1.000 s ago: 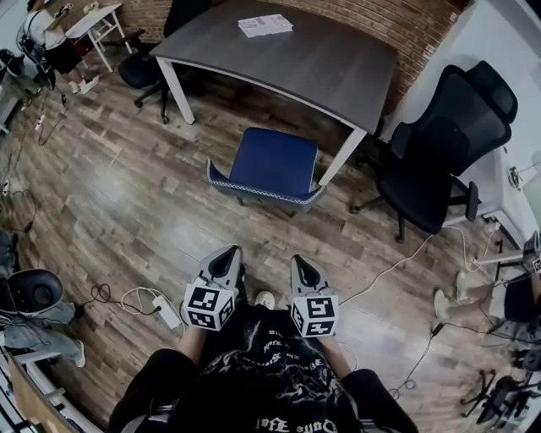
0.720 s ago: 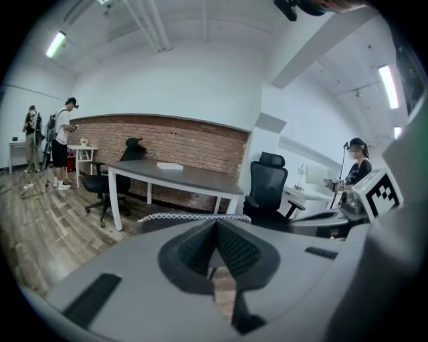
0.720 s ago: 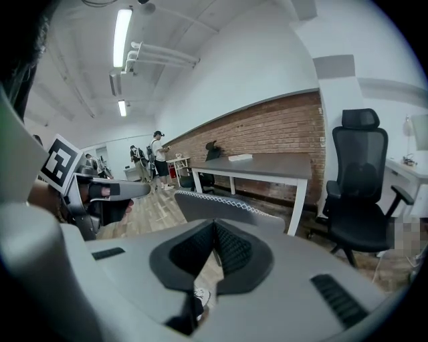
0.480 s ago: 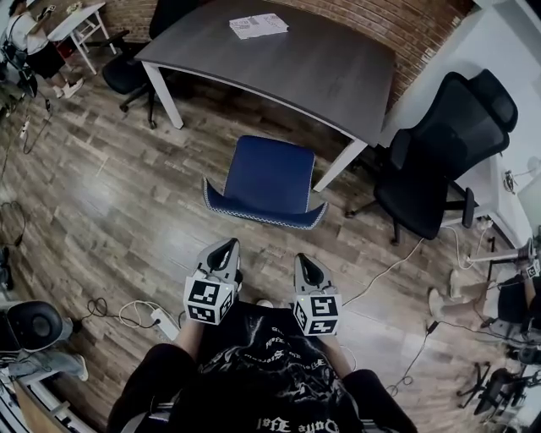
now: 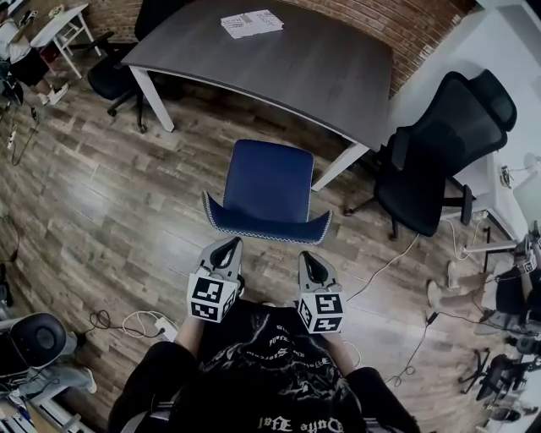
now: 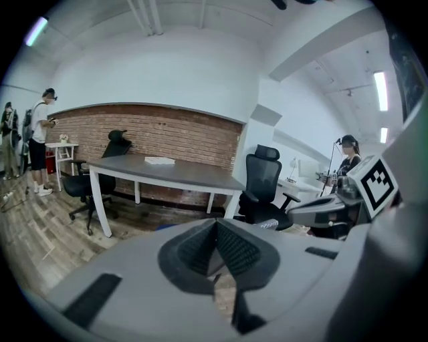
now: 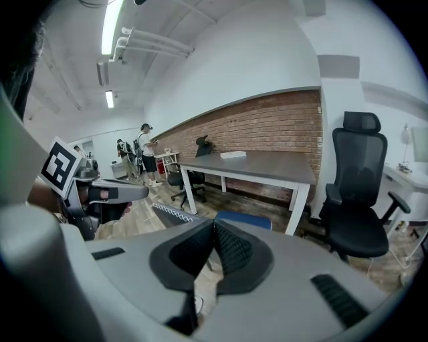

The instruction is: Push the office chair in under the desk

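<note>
A blue-seated office chair (image 5: 266,184) stands on the wood floor in front of the grey desk (image 5: 279,51), its backrest edge toward me; its seat (image 7: 244,220) also shows in the right gripper view. The seat lies outside the desk's front edge. My left gripper (image 5: 226,245) is shut and empty, a short way behind the backrest's left side. My right gripper (image 5: 306,257) is shut and empty too, just behind the backrest's right end. Neither touches the chair. The desk (image 6: 167,172) shows ahead in the left gripper view.
A black high-back chair (image 5: 439,152) stands right of the desk, another black chair (image 5: 118,72) at its left. Papers (image 5: 251,23) lie on the desk. Cables and a power strip (image 5: 165,326) run over the floor near my feet. A person (image 6: 40,143) stands far left.
I have moved forward: the blue chair and desk lie closer and lower in the head view, and both shut grippers now sit just behind the backrest.
</note>
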